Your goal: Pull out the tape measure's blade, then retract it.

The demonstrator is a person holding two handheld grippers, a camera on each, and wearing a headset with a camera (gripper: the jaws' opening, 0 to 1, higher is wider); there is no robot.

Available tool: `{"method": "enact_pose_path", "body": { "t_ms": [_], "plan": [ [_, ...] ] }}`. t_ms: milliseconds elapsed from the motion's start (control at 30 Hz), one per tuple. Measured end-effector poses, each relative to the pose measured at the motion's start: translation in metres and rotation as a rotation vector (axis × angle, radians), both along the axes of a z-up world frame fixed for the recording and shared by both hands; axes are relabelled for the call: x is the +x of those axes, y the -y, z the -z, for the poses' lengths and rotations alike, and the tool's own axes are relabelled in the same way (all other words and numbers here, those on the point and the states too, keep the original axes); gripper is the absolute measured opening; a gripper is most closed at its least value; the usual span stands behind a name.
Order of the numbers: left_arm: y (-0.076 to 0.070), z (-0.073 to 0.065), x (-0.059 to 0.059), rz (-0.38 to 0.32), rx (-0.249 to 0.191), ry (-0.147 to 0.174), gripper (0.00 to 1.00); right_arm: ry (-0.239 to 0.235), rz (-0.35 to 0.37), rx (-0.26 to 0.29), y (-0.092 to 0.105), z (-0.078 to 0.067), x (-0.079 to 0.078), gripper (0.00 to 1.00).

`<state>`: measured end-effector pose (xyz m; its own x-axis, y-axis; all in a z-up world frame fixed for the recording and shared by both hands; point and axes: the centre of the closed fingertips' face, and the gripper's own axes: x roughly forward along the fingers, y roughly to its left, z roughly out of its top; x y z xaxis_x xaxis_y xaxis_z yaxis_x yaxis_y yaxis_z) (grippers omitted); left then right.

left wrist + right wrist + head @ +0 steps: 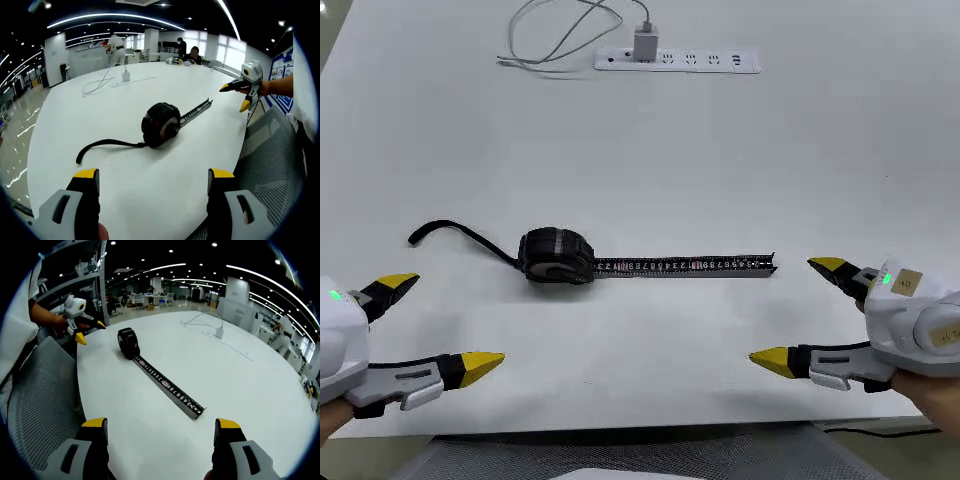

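Note:
A black tape measure (557,256) lies on the white table (650,150), its blade (685,266) pulled out to the right and ending in a hook (773,263). A black wrist strap (455,233) trails off to its left. The case (160,124) and blade (196,111) lie ahead of my left gripper (152,181). From the right gripper view the blade (167,385) runs back to the case (127,342). My left gripper (438,325) is open at the near left, apart from the tape. My right gripper (800,312) is open near the hook, holding nothing.
A white power strip (677,60) with a plugged charger (646,43) and a coiled white cable (560,30) lies at the far edge. The table's near edge (620,432) runs just below both grippers, with a grey mesh chair (40,405) beneath. Other people stand in the background.

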<state>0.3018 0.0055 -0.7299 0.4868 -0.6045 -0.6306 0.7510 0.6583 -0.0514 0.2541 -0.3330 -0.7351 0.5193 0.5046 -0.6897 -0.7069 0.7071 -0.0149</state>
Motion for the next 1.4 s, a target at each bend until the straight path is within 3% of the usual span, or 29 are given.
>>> {"method": "enact_pose_path", "body": {
  "t_ms": [467,767,1400],
  "plan": [
    [-0.006,0.010,-0.014,-0.052,-0.023,-0.015,0.97,-0.015,0.057,0.032,0.006,0.006,-0.021,0.99],
    [-0.013,0.014,-0.018,-0.088,-0.029,-0.018,0.99,-0.031,0.069,0.040,0.004,0.011,-0.030,0.99],
    [-0.006,0.009,-0.018,-0.071,-0.039,-0.022,0.98,-0.032,0.065,0.038,0.004,0.010,-0.029,0.99]
  ]
}}
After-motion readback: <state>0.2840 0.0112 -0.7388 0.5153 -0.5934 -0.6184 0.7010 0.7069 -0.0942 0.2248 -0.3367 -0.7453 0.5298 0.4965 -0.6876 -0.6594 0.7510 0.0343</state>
